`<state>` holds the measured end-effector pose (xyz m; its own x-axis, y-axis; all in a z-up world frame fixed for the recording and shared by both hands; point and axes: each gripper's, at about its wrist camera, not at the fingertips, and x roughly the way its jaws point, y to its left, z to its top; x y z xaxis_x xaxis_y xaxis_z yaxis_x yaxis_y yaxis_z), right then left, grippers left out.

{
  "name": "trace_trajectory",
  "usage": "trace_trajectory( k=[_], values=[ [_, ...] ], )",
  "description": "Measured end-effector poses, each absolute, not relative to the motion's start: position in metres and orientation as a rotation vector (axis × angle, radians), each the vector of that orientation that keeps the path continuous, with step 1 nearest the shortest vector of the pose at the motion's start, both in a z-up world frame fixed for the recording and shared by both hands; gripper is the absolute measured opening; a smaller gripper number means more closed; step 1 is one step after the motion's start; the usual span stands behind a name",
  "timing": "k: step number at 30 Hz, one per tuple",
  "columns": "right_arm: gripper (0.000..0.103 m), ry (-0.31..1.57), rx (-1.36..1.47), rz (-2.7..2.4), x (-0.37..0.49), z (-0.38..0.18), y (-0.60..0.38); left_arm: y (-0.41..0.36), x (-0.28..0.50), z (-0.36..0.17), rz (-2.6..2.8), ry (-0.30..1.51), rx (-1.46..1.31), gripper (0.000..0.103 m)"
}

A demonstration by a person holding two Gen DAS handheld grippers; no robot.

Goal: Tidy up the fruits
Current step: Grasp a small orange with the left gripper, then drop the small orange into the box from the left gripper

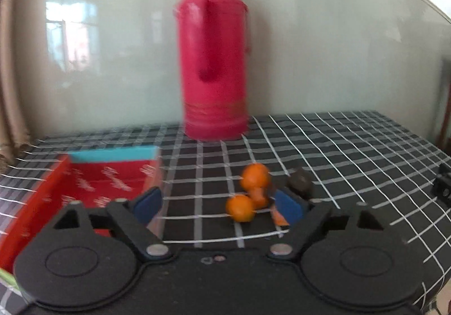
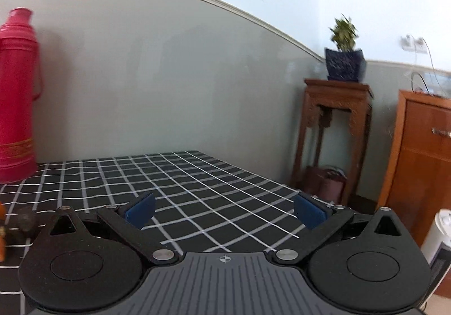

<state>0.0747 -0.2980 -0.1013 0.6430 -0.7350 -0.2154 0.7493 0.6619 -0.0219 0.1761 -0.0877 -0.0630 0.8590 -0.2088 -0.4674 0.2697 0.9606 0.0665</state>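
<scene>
The left gripper [image 1: 218, 209], a black two-finger tool with blue pads, stands with its jaws well apart and nothing between the pads; they hang over bare cloth, the right pad just beside the fruit but, as far as the blur lets me judge, not pressing on any of it. The right gripper [image 2: 224, 209], built the same, is spread as wide as it goes, holds nothing and points over an empty stretch of cloth toward the far right corner of the table. Just ahead of the left gripper, slightly right of centre, lies a small cluster of round orange fruits [image 1: 248, 196], at least three, touching one another, with a dark brownish round fruit [image 1: 300, 182] just beyond on the right; that dark fruit also shows at the near left edge of the right wrist view. To the near left sits an open red cardboard box with a turquoise far wall [image 1: 112, 174], and what shows of its floor holds no fruit. So the sorting looks barely begun: every fruit in view lies on the black tablecloth with a white grid [image 1: 338, 151], outside the box. At the far edge, against the wall, a tall pink plastic thermos flask [image 1: 215, 61] stands upright, well apart from the fruit.
</scene>
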Motion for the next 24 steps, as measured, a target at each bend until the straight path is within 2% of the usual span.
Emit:
trace_trajectory(
  k=[7,10,14,16,19,20,24],
  values=[
    [0.103,0.225,0.129,-0.845,0.062,-0.101,-0.318,-0.103,0.206,-0.09,-0.256,0.577,0.135,0.064],
    [0.103,0.228,0.15,-0.833,0.06,-0.1,-0.32,-0.104,0.22,-0.099,-0.254,0.622,0.131,0.053],
    [0.103,0.225,0.165,-0.815,0.06,-0.099,-0.319,-0.106,0.233,-0.106,-0.266,0.663,0.12,0.051],
    [0.103,0.224,0.165,-0.806,0.06,-0.099,-0.319,-0.108,0.237,-0.109,-0.274,0.674,0.126,0.046],
    [0.103,0.23,0.163,-0.795,0.061,-0.099,-0.317,-0.109,0.238,-0.111,-0.276,0.67,0.116,0.033],
    [0.103,0.231,0.163,-0.793,0.062,-0.099,-0.317,-0.109,0.238,-0.111,-0.284,0.665,0.111,0.022],
    [0.103,0.234,0.171,-0.778,0.063,-0.1,-0.314,-0.11,0.235,-0.112,-0.283,0.65,0.119,0.022]
  ],
)
